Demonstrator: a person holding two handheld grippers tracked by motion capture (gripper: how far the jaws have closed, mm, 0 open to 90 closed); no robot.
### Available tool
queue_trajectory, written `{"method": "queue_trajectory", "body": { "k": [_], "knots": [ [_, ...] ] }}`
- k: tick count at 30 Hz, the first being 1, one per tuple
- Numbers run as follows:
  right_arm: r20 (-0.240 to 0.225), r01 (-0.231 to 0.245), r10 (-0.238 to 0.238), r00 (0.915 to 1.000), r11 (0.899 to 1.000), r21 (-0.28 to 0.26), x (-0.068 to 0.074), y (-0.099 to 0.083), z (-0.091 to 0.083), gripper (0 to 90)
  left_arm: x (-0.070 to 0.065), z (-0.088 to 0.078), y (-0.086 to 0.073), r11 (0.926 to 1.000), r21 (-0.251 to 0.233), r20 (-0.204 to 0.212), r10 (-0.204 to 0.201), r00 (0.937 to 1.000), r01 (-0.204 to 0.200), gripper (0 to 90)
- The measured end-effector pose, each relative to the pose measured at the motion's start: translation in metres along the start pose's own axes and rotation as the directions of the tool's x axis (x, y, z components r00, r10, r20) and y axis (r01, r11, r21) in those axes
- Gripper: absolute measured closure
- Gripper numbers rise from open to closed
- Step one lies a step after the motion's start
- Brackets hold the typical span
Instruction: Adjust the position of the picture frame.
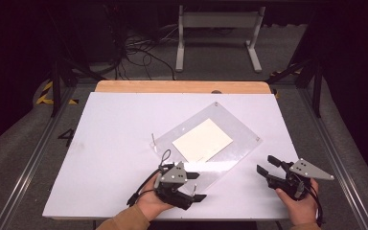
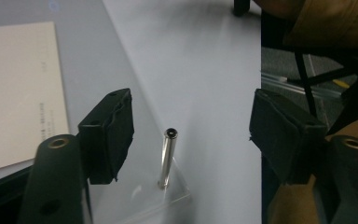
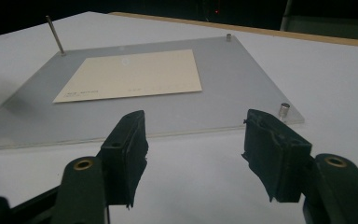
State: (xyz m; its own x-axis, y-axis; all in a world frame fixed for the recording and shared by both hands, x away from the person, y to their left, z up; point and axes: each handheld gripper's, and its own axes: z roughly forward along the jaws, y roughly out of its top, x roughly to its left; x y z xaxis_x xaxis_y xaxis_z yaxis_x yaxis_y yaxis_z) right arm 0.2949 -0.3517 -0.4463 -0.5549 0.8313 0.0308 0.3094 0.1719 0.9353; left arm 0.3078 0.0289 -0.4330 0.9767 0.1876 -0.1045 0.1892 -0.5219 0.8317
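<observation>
1. A clear rectangular acrylic plate (image 1: 230,125) is laid at an angle in the centre of the white table (image 1: 115,143), with a cream paper card (image 1: 202,139) resting flat on it.
2. The left gripper (image 2: 191,135) is held spread around an upright silver metal pin (image 2: 168,158) at the plate's lower corner, apparently for grasping; no contact is seen.
3. The right gripper (image 3: 193,154) is kept spread and empty, aimed at the plate's near edge, at lower right of the high view.

One acrylic plate (image 1: 239,129), one card (image 1: 202,140), four posts (image 3: 285,110)
</observation>
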Motion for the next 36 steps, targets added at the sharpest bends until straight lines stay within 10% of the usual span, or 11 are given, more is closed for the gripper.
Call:
{"method": "queue_trajectory", "body": {
  "k": [8, 18, 28, 36],
  "knots": [
    [0.000, 0.004, -0.004, 1.0000, 1.000, -0.008, -0.001, 0.000, 0.001, 39.2, 0.006, 0.005, -0.002, 0.9995, 0.026, -0.073, -0.017, 0.9972, 0.019, 83.7],
    [-0.008, 0.008, -0.008, 0.9999, 1.000, -0.017, -0.002, 0.002, 0.003, 42.6, 0.010, -0.015, -0.005, 0.9987, 0.047, -0.138, -0.012, 0.9903, 0.019, 84.8],
    [-0.024, 0.077, -0.077, 0.9968, 0.997, 0.008, 0.002, 0.013, 0.013, 59.3, 0.033, -0.068, -0.029, 0.9931, 0.010, -0.268, -0.110, 0.9572, 0.117, 84.8],
    [-0.050, 0.112, -0.112, 0.9925, 0.994, 0.004, 0.009, 0.025, 0.024, 72.0, 0.058, -0.099, -0.047, 0.9798, -0.044, -0.370, -0.197, 0.9077, 0.195, 84.8]
  ]
}}
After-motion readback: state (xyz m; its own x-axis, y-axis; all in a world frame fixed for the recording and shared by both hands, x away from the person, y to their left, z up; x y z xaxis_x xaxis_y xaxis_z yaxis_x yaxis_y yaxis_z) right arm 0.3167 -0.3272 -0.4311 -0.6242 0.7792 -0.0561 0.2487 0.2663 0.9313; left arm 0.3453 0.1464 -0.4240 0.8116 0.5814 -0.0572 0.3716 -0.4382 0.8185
